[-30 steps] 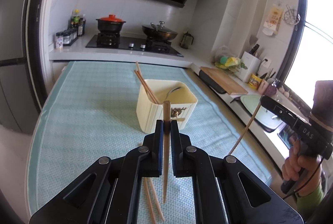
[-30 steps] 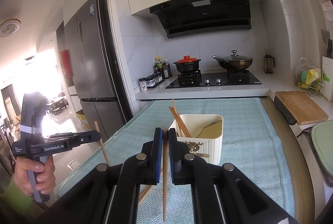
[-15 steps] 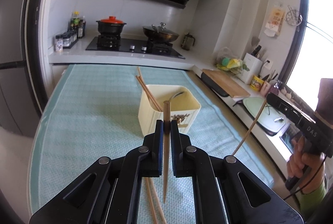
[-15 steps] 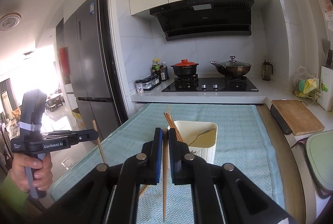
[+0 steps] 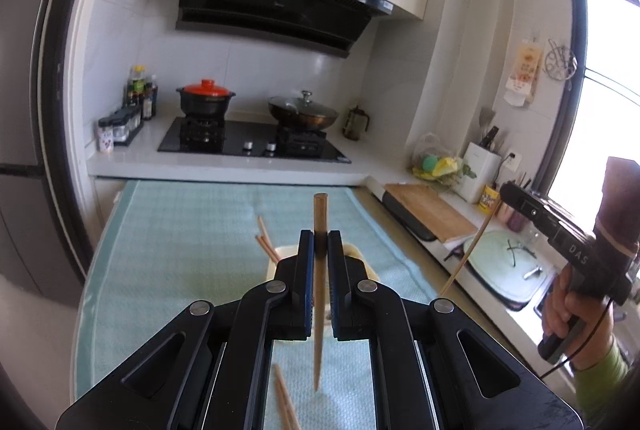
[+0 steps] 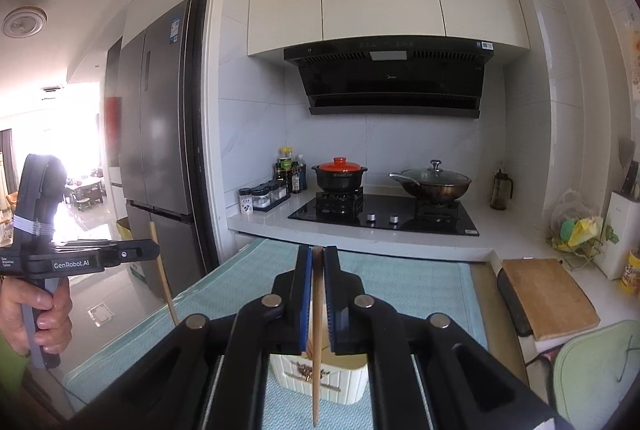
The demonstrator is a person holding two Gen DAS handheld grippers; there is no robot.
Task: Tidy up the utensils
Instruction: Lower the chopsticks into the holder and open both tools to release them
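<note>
Item: left gripper (image 5: 320, 250), lower centre of the left wrist view. Fingers (image 5: 305, 270) pinching one slim tan wooden chopstick (image 5: 319, 290), near upright, tip hanging free above the cloth.

Item: right gripper (image 6: 317, 266), lower centre of the right wrist view. Fingers pinching a second tan wooden chopstick (image 6: 316, 350), also near upright.

Item: cream rectangular plastic utensil holder (image 6: 320, 374), low in frame, mostly hidden behind the fingers. Wooden chopsticks (image 5: 265, 244) already lean out of its left side. Loose chopsticks (image 5: 286, 406) lie on the cloth at bottom centre.

Risks, as judged:
- Each stick is held at one narrow point; it may swivel or slip if tilted.
- The holder mouth is hidden behind both grippers, so a lowered tip may strike the rim or miss it.
- Leaning sticks narrow the opening on the left.
- Two grippers converging on one holder may collide.

Room and edges:
- Pale blue-green woven cloth on the surface (image 5: 180, 250) lies bare left and beyond the holder.
- The cloth's right edge sits near the wooden cutting board (image 6: 548, 294); its left edge drops to the floor.
- Stove with red-lidded black pot (image 6: 339, 176), upper centre, well apart.
</note>
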